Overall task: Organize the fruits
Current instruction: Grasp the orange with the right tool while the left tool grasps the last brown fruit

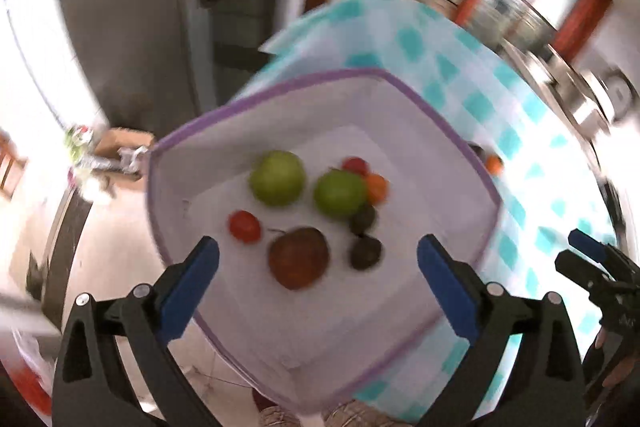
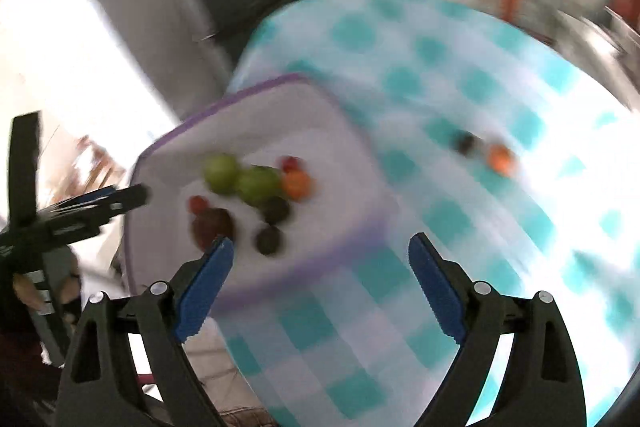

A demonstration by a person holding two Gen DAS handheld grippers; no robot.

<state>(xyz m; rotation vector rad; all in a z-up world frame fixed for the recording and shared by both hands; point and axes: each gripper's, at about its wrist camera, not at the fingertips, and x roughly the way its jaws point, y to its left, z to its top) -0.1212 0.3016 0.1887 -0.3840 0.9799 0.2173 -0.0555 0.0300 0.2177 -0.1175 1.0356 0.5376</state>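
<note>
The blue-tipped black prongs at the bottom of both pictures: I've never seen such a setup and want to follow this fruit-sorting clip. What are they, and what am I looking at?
They are hand-held two-finger grippers, one in each of a person's hands, each with a wide-angle camera looking along its fingers. One picture comes from the left gripper, the other from the right gripper. Both stand open and hold nothing. Below them is a table with a teal-and-white checked cloth and a white tray with a purple rim. In the tray lie two green fruits, a brownish-red one, small red, orange and dark ones. Still out on the cloth are one orange fruit and one dark fruit. The blur comes from motion.
</note>
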